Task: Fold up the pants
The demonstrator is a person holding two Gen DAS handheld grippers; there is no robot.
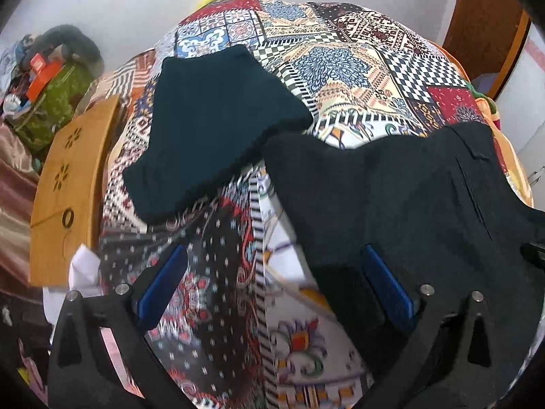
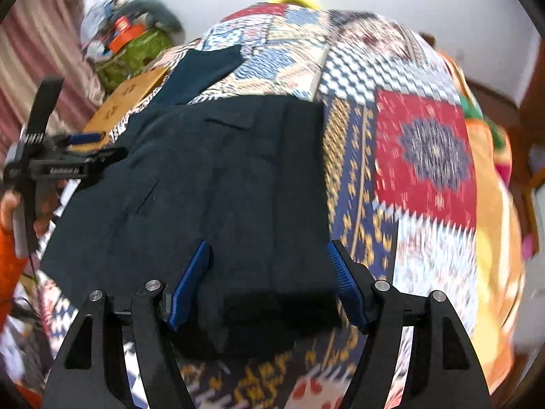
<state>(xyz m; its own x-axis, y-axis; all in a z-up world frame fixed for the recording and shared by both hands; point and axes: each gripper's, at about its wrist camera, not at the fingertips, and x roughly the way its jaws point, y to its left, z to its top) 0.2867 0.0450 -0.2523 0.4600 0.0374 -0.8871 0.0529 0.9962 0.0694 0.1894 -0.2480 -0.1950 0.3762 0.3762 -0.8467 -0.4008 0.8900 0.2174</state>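
Both fisheye cameras sat just behind their own grippers' fingers and looked steeply down, close above the bed with its patchwork bedspread (image 1: 340, 68). The left wrist view faced the bed's left edge, beside the wooden board (image 1: 68, 184). The right wrist view hung nearer, over the dark pants (image 2: 221, 187), though motion blur smeared it. Both shared the pants, the board and the far wall.
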